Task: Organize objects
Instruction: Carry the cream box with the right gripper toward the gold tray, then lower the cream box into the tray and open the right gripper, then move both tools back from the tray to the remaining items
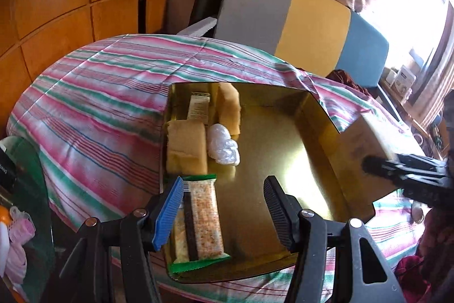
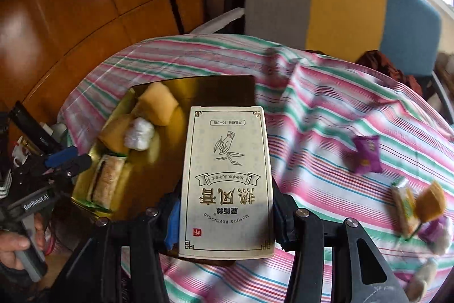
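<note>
Right gripper [image 2: 224, 220] is clamped on a flat cream cardboard box with gold printing [image 2: 227, 178], held over the shiny gold metal tray [image 1: 269, 161]. Left gripper [image 1: 221, 206] is spread wide with nothing in it – hovering over the tray's near edge, beside a green-edged wrapped cereal bar [image 1: 198, 220]. Farther in – yellow sponge cakes [image 1: 185, 149] and a white crinkled wrapper [image 1: 222, 145]. Loose snacks, including a purple packet [image 2: 366, 154], lie right on the striped tablecloth [image 2: 312, 118].
</note>
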`<action>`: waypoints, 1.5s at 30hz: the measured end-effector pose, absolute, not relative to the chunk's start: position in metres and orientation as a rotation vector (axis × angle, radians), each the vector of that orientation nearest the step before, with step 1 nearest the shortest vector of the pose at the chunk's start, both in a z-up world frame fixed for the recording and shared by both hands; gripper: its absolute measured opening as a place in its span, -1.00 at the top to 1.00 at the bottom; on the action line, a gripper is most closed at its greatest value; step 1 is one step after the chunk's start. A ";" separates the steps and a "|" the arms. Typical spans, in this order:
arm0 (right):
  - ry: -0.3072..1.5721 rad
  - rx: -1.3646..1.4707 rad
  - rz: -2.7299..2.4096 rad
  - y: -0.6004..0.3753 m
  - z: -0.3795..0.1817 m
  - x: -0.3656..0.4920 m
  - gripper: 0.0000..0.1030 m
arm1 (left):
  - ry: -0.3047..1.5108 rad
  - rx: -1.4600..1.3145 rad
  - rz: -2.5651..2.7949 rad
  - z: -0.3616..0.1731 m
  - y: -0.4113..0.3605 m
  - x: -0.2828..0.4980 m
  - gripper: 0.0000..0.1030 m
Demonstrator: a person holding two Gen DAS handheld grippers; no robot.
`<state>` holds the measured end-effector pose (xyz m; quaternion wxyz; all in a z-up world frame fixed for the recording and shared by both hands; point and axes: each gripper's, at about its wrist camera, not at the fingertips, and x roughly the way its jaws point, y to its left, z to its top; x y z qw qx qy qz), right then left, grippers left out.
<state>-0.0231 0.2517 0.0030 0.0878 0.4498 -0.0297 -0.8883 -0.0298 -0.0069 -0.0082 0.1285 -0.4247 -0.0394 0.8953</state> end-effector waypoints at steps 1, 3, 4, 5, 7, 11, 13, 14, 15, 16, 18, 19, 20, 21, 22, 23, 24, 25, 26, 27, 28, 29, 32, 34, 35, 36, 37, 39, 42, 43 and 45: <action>-0.079 1.344 -2.629 0.242 0.002 -0.028 0.00 | -0.127 -1.234 2.609 -0.008 -0.011 -0.029 -0.16; -0.054 1.375 -2.602 0.222 -0.004 -0.041 0.00 | -0.155 -1.238 2.621 -0.007 -0.023 -0.029 -0.16; -0.053 1.398 -2.590 0.214 -0.009 -0.049 0.00 | -0.167 -1.243 2.626 -0.007 -0.028 -0.030 -0.16; -0.064 1.422 -2.577 0.207 -0.014 -0.058 0.00 | -0.185 -1.252 2.632 -0.008 -0.035 -0.029 -0.16; -0.095 1.476 -2.550 0.194 -0.025 -0.076 0.00 | -0.217 -1.268 2.637 -0.012 -0.045 -0.030 -0.16; -0.104 1.602 -2.529 0.172 -0.052 -0.110 0.00 | -0.275 -1.303 2.645 -0.019 -0.061 -0.034 -0.16; -0.123 1.659 -2.501 0.160 -0.066 -0.124 -0.03 | -0.291 -1.303 2.649 -0.021 -0.066 -0.035 -0.16; -0.152 1.655 -2.482 0.155 -0.070 -0.128 -0.04 | -0.298 -1.306 2.646 -0.021 -0.067 -0.035 -0.16; -0.185 1.643 -2.458 0.150 -0.072 -0.131 -0.05 | -0.306 -1.309 2.643 -0.022 -0.068 -0.036 -0.16; -0.226 1.634 -2.432 0.145 -0.073 -0.133 -0.12 | -0.311 -1.310 2.639 -0.023 -0.068 -0.037 -0.16; -0.281 1.615 -2.389 0.137 -0.074 -0.135 -0.22 | -0.314 -1.315 2.635 -0.026 -0.068 -0.037 -0.16; -0.265 1.602 -2.383 0.132 -0.073 -0.134 -0.29 | -0.316 -1.321 2.632 -0.027 -0.069 -0.037 -0.16; -0.254 1.591 -2.375 0.130 -0.072 -0.133 -0.33 | -0.318 -1.327 2.628 -0.029 -0.068 -0.037 -0.16; -0.261 1.586 -2.365 0.129 -0.072 -0.131 -0.42 | -0.315 -1.330 2.626 -0.029 -0.068 -0.037 -0.16; -0.280 1.580 -2.358 0.130 -0.071 -0.130 -0.49 | -0.310 -1.331 2.626 -0.030 -0.067 -0.037 -0.16; -0.299 1.568 -2.356 0.132 -0.070 -0.128 -0.52 | -0.307 -1.331 2.625 -0.030 -0.066 -0.036 -0.16; -0.306 1.557 -2.364 0.134 -0.068 -0.126 -0.63 | -0.305 -1.329 2.625 -0.029 -0.066 -0.036 -0.16; -0.302 1.548 -2.375 0.136 -0.065 -0.124 -0.81 | -0.300 -1.324 2.628 -0.029 -0.065 -0.035 -0.16; -0.298 1.539 -2.386 0.138 -0.063 -0.121 -0.91 | -0.291 -1.318 2.631 -0.028 -0.064 -0.034 -0.16; -0.296 1.522 -2.392 0.139 -0.059 -0.118 -1.00 | -0.282 -1.316 2.634 -0.027 -0.063 -0.034 -0.16; -0.291 1.499 -2.396 0.140 -0.055 -0.116 -1.00 | -0.273 -1.313 2.636 -0.026 -0.061 -0.034 -0.16; -0.278 1.478 -2.406 0.142 -0.050 -0.112 -1.00 | -0.266 -1.309 2.637 -0.025 -0.060 -0.033 -0.16; -0.223 1.425 -2.453 0.149 -0.037 -0.102 -1.00 | -0.239 -1.288 2.641 -0.020 -0.054 -0.031 -0.16; -0.202 1.393 -2.484 0.154 -0.030 -0.094 -1.00 | -0.210 -1.265 2.646 -0.015 -0.049 -0.028 -0.16; -0.189 1.379 -2.505 0.158 -0.025 -0.090 -1.00 | -0.189 -1.248 2.649 -0.012 -0.046 -0.027 -0.16; -0.173 1.365 -2.531 0.163 -0.021 -0.085 -1.00 | -0.175 -1.238 2.651 -0.010 -0.044 -0.025 -0.16; -0.158 1.349 -2.558 0.168 -0.016 -0.079 -1.00 | -0.161 -1.229 2.651 -0.008 -0.041 -0.024 -0.16; -0.146 1.321 -2.605 0.180 -0.008 -0.069 -1.00 | -0.138 -1.213 2.647 -0.005 -0.035 -0.021 -0.16; -0.147 1.284 -2.655 0.204 0.001 -0.054 -1.00 | -0.106 -1.199 2.633 -0.002 -0.025 -0.018 -0.17; -0.154 1.276 -2.673 0.214 0.004 -0.048 -1.00 | -0.099 -1.195 2.627 -0.001 -0.022 -0.017 -0.17; -0.166 1.266 -2.706 0.236 0.007 -0.039 -1.00 | -0.077 -1.186 2.613 0.000 -0.014 -0.014 -0.18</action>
